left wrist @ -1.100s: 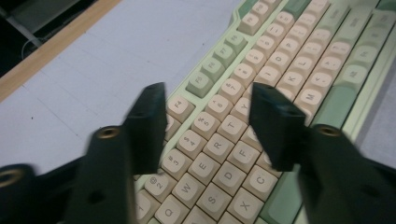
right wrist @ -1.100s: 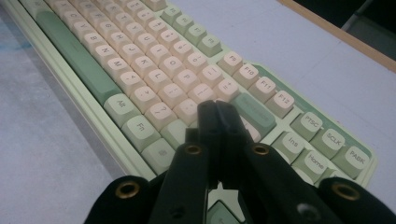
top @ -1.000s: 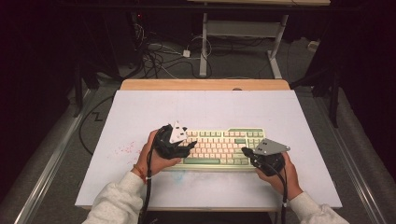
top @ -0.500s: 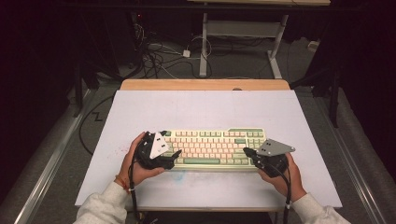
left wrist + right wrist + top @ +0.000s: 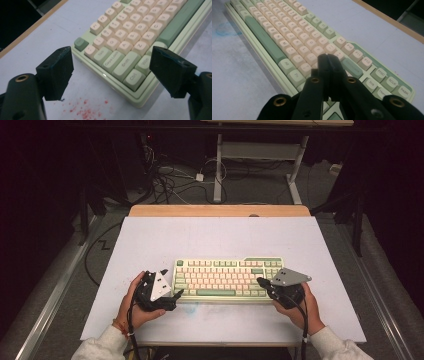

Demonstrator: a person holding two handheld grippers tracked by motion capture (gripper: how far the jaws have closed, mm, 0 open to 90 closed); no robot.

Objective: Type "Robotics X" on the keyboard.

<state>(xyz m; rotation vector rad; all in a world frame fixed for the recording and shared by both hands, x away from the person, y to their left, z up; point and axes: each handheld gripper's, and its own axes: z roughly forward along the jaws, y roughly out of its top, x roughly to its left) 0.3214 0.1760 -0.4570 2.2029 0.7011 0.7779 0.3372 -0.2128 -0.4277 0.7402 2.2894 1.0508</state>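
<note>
- Left hand-held gripper (image 5: 110, 72): jaws wide apart, holding nothing, the keyboard's (image 5: 227, 277) Ctrl corner sits between them.
- Keyboard: flat on the table (image 5: 210, 237), just ahead of both hand-held grippers. Looks rigid and fairly heavy; the keycaps could pop off, so grab the case edges at the short ends.
- Right hand-held gripper (image 5: 328, 60): jaws pressed together, holding nothing, tips over the right-side keys.

The keyboard (image 5: 227, 278) has a pale green case, cream letter keys and darker sage-green modifier keys and spacebar. The desk (image 5: 220, 237) is white with a light wooden far edge; red speckles (image 5: 82, 111) stain it near the keyboard's corner, and a faint blue smudge (image 5: 224, 28) marks it elsewhere. Both tools are black; the right tool (image 5: 264, 284) carries a grey plate.
</note>
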